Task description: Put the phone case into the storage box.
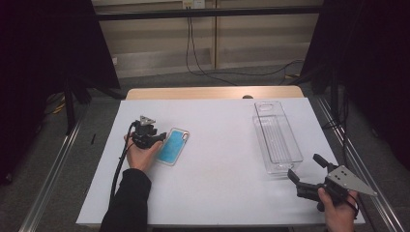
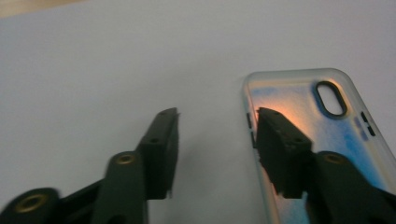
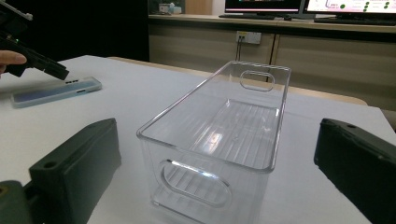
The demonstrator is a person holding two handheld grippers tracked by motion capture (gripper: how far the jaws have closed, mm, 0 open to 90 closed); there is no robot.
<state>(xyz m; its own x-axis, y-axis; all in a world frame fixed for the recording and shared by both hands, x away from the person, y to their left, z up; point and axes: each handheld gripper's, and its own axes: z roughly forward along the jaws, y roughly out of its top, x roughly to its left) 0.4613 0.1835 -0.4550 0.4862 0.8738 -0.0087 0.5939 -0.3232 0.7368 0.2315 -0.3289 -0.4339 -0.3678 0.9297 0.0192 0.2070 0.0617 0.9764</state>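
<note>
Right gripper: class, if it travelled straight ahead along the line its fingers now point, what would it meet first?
Most likely the near end wall of the clear plastic bin, which stands directly ahead between the open fingers of the right gripper; the exact gap is hard to judge.

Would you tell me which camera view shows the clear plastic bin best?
The right gripper view: the clear bin sits close, with its handle cutouts, ribbed floor and empty inside plain. The high view shows it small from above, at the table's right.
</note>
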